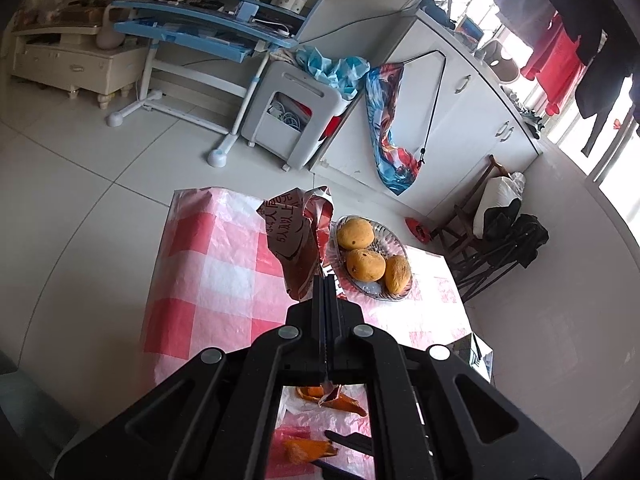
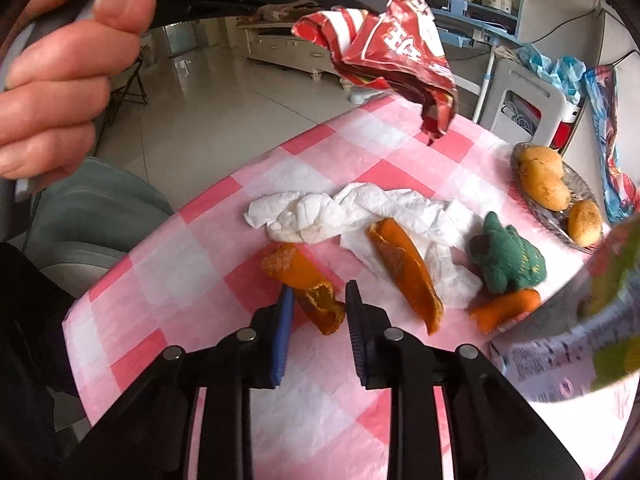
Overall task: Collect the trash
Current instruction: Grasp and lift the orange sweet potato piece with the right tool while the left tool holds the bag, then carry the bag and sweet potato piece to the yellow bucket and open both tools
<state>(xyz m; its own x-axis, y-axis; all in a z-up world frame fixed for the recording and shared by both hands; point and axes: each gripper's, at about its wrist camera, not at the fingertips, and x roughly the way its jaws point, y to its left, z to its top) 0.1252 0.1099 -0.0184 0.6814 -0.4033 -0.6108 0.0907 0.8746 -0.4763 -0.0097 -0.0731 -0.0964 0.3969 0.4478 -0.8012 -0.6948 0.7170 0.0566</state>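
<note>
The right tongs (image 2: 316, 300) stand partly open around the near end of an orange peel (image 2: 304, 284) that lies on the desk (image 2: 192, 240); the blue pad is at the peel's left side, the black pad stands just off its right, and no squeeze shows yet. To do this well, I would keep the tips low against the cloth, centre the peel's thick end between the pads, and close fully before lifting, since the curled, limp strip looks likely to slip or fold out of a shallow pinch. The left tongs (image 1: 325, 280) are fully closed on a crumpled red wrapper (image 1: 298, 236), which hangs in the air above the desk, clear of it; it should be kept high and steady so it does not brush the other litter. Further out lie a second peel (image 2: 404, 268) on a twisted white tissue (image 2: 340, 212), a third orange piece (image 2: 506, 308), and a green knitted toy (image 2: 508, 260) just beside it, probably not trash. A glass dish (image 2: 582, 196) of yellow fruit sits at the far edge. The desk wears a pink and white checked plastic cloth. Around it: pale floor tiles, a blue and white study desk (image 1: 208, 36) with books, white cabinets (image 1: 452, 112), and clothes hung by the window.
</note>
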